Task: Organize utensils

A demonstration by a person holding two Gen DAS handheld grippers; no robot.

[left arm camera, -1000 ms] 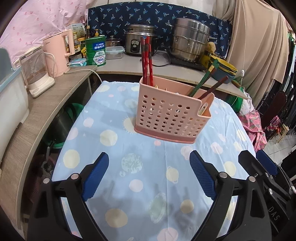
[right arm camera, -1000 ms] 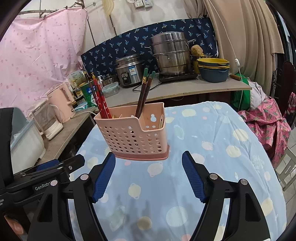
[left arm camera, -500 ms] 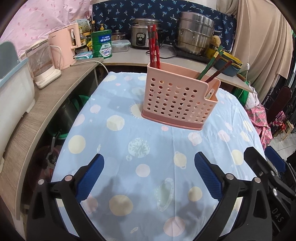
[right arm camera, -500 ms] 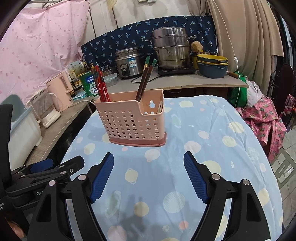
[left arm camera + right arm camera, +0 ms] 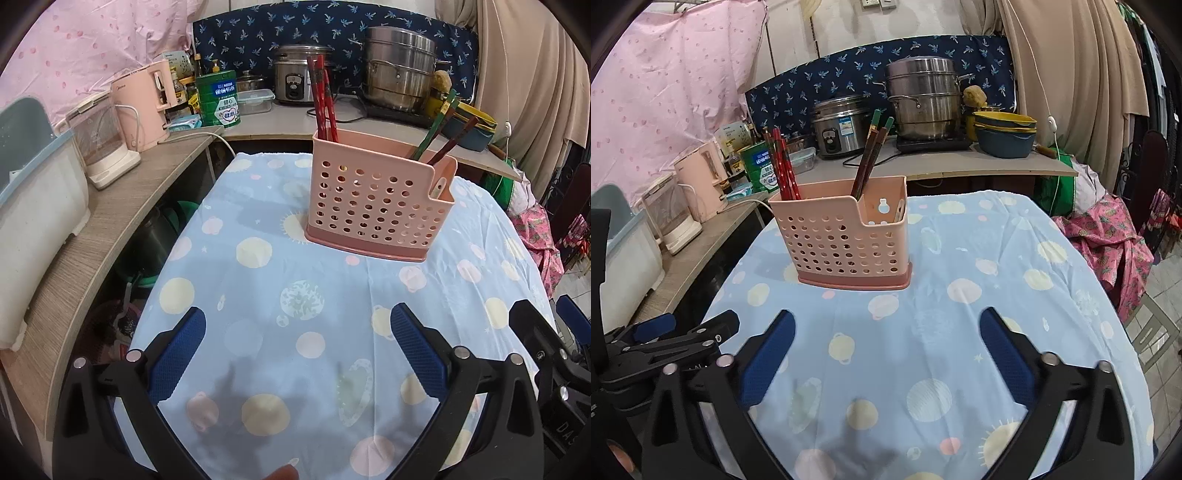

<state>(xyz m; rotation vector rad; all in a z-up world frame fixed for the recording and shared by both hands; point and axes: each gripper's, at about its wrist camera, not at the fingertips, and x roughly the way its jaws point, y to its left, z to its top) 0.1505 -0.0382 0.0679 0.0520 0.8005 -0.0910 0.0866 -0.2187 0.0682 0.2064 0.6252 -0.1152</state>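
Observation:
A pink perforated utensil holder (image 5: 376,206) stands on the blue spotted tablecloth (image 5: 295,295); it also shows in the right wrist view (image 5: 846,243). Red chopsticks (image 5: 322,99) stand in its left part, green-tipped dark chopsticks (image 5: 439,129) lean in its right part. A pale utensil tip (image 5: 437,188) sits in the small side pocket. My left gripper (image 5: 297,350) is open and empty, well short of the holder. My right gripper (image 5: 886,354) is open and empty, also short of it.
A wooden counter (image 5: 122,229) runs along the left with a kettle (image 5: 147,99), a clear jug (image 5: 103,144) and a white bin (image 5: 33,199). Behind stand a rice cooker (image 5: 295,77), a steel steamer pot (image 5: 399,81) and stacked bowls (image 5: 1004,133).
Both grippers have drawn back and risen from the holder, which looks farther away. Both stay open and empty.

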